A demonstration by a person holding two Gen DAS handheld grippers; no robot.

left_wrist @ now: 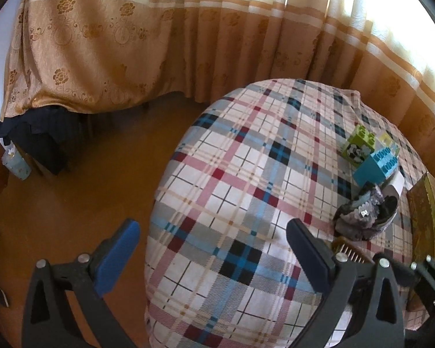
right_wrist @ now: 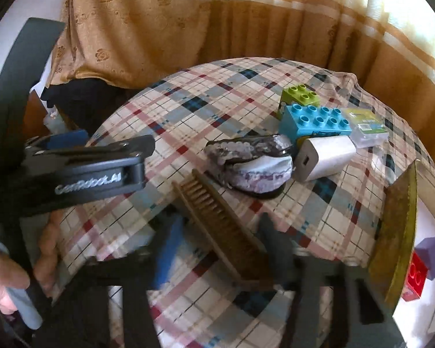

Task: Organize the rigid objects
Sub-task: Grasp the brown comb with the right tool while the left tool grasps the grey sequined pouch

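1. My right gripper [right_wrist: 217,246] has its jaws drawn close about a tan wooden comb with a row of short teeth [right_wrist: 217,220]; the comb lies slantwise between the blue pad and the dark finger, and I read the pads as pressing on it, though the view there is blurred.
2. My left gripper [left_wrist: 211,246] stands wide open with nothing between its jaws; only the plaid-clothed round table [left_wrist: 232,174] lies beneath the gap.
3. Just beyond the right jaws sits a grey sequined little shoe [right_wrist: 252,162]; past it a white block-shaped charger [right_wrist: 324,156], a blue studded toy brick [right_wrist: 313,121], a green studded toy brick [right_wrist: 298,94] and a small clear plastic box [right_wrist: 365,130], all close together.
4. To the right of those jaws a yellowish-brown flat board [right_wrist: 397,232] stands on edge.
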